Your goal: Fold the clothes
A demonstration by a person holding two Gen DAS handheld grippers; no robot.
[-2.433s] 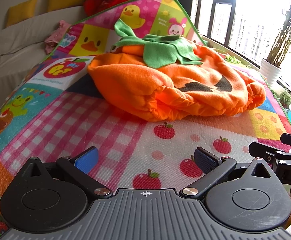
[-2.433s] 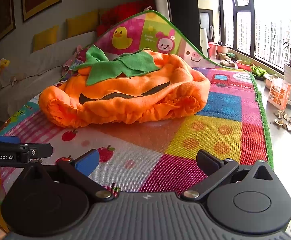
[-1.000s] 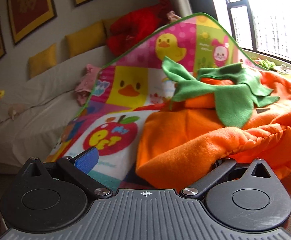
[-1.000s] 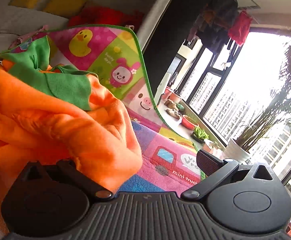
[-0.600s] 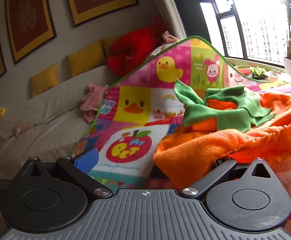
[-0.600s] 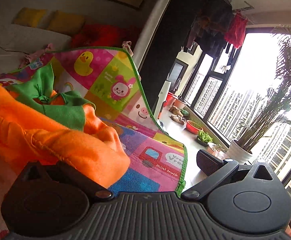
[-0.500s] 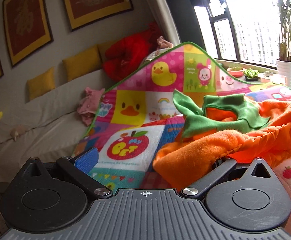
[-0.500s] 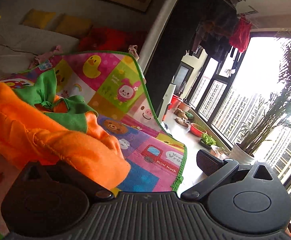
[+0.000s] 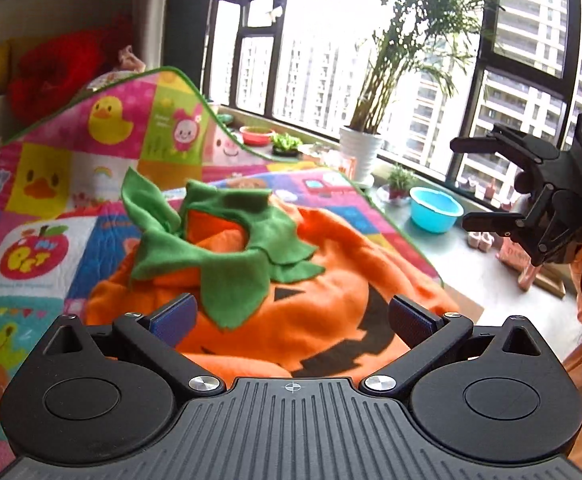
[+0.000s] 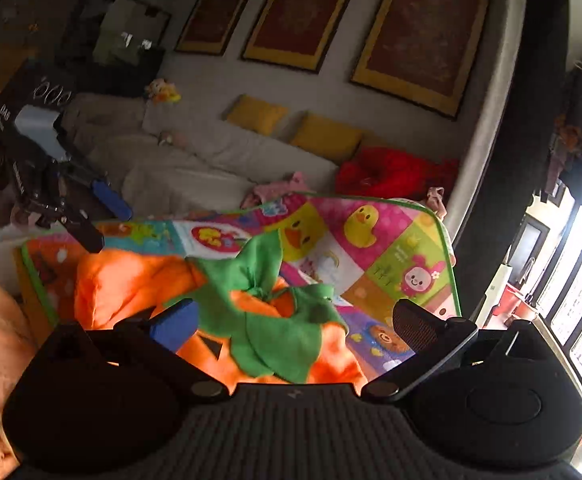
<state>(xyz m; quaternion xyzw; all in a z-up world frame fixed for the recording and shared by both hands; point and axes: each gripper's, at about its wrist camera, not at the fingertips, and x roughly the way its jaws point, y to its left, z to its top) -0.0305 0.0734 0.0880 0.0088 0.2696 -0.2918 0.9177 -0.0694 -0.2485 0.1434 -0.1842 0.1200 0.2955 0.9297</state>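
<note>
on the play mat (image 9: 91, 184), just under both grippers, lies the orange pumpkin costume (image 9: 323, 292), face side up, green leaf collar (image 9: 227, 248) on top toward the sofa side. it looks like soft fleece, light and floppy, puffy rather than flat, with a gathered hem; my guess is it will slump and spring back, so a fold needs pressing down. best hold is probably the hem edge or side seams, not the loose collar, which would just lift on its own.

left gripper (image 9: 291, 318) has its fingers spread wide with nothing between them, costume beneath. right gripper (image 10: 291, 322) is also spread wide and holds nothing, looking down over the collar. each shows in the other's view, raised beside the costume.

the mat is padded and bright, its far end curled up against a grey sofa (image 10: 219, 160) with yellow cushions (image 10: 325, 136). beyond the costume on the window side: bare floor, blue basin (image 9: 435, 208), potted plant (image 9: 361, 148). framed pictures (image 10: 419, 32) above the sofa.
</note>
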